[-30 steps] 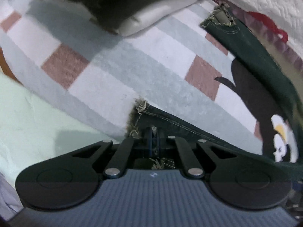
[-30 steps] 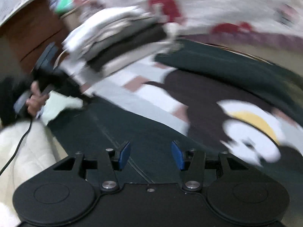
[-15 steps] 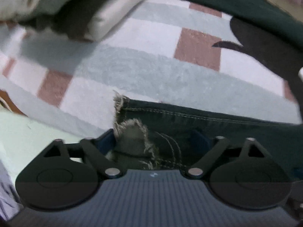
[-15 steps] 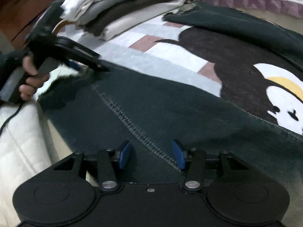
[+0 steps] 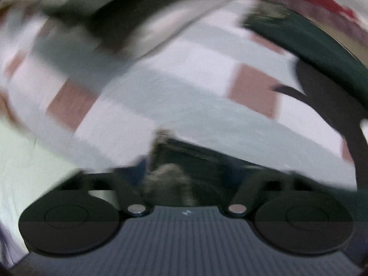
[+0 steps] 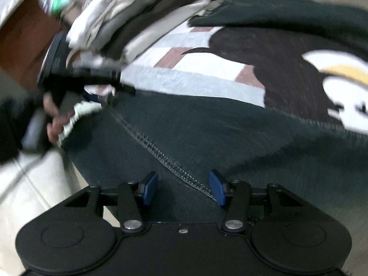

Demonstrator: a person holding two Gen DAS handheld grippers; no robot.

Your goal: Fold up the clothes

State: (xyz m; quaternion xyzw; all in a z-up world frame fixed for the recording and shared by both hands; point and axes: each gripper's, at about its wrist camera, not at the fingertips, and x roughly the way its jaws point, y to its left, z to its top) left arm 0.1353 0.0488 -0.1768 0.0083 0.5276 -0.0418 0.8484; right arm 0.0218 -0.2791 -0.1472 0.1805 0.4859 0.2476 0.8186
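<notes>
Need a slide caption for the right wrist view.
Open right gripper over the dark green garment's seam; left gripper at its far corner.

Garment (image 6: 207,128) is lying spread across the blanket (image 6: 191,78), its frayed corner (image 5: 168,174) sitting between the left gripper (image 5: 186,179) fingers. Stack of folded clothes (image 6: 138,18) is resting behind, at the blanket's far left. Right gripper (image 6: 184,187) is hovering over the garment's seam (image 6: 161,154), fingers straddling it. Left gripper is lying at the garment's left edge.
</notes>
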